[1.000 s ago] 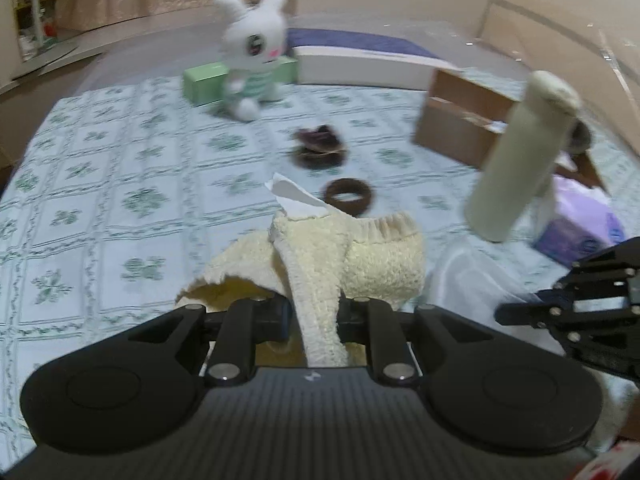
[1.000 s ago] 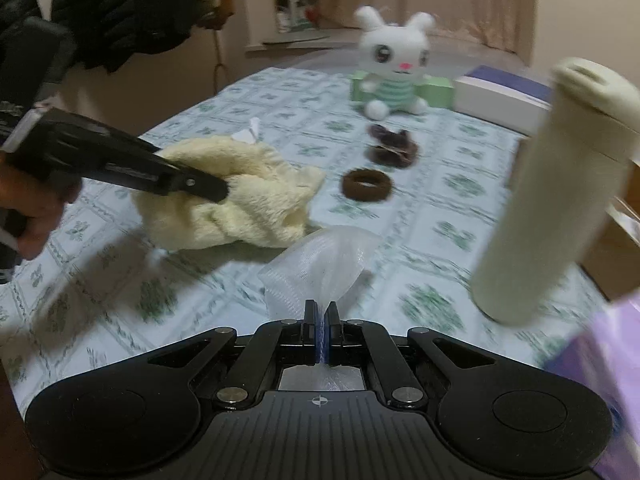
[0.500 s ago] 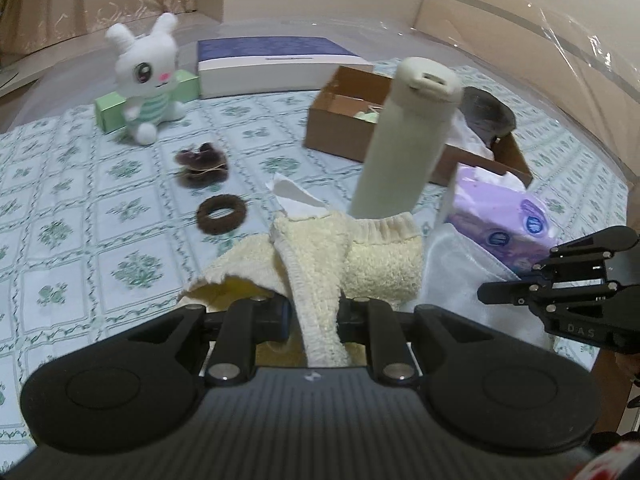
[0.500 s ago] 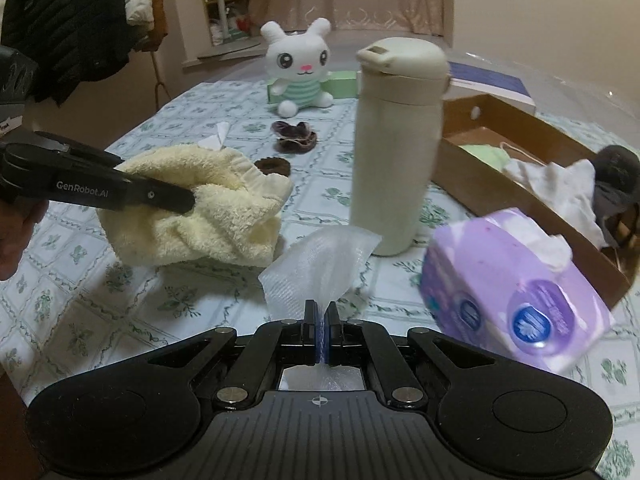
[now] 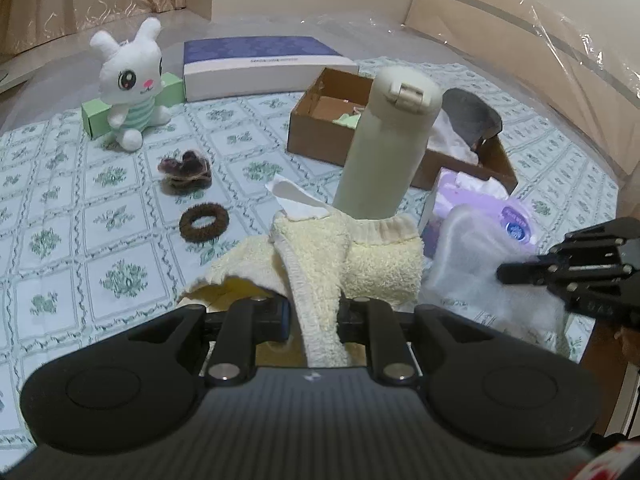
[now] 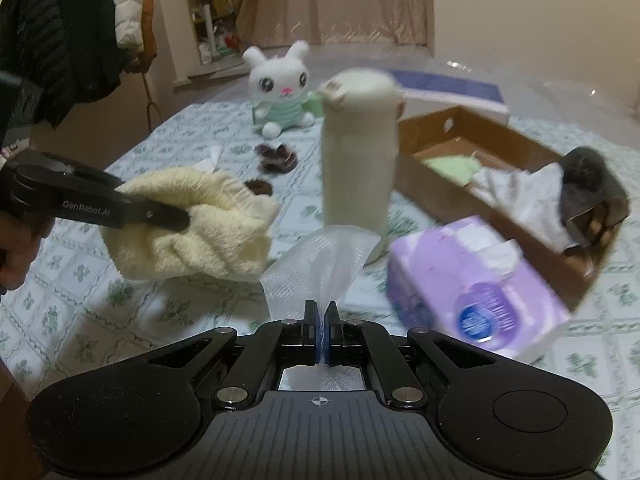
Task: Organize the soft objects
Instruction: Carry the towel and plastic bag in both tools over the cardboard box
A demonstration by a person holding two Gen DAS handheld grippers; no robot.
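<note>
My left gripper (image 5: 314,312) is shut on a cream terry-cloth garment (image 5: 360,256) and holds it above the table; the garment also shows in the right wrist view (image 6: 200,224). My right gripper (image 6: 321,312) is shut on a thin translucent white mesh cloth (image 6: 320,256), which also shows in the left wrist view (image 5: 468,264). A brown cardboard box (image 5: 320,136) behind them holds a green cloth, a white cloth and a grey item. A white plush rabbit (image 5: 128,80) sits at the far left.
A cream flask (image 5: 384,148) stands between the grippers and the box. A purple tissue pack (image 6: 476,292) lies right of it. A brown hair scrunchie (image 5: 204,222), a dark hair tie (image 5: 186,168), a green box (image 5: 96,120) and a flat blue-and-white box (image 5: 260,64) lie on the patterned tablecloth (image 5: 60,220).
Both grippers have swung right with their cloths still held. The flask, tissue pack and cardboard box have come toward the centre of both views; the rabbit has shifted left.
</note>
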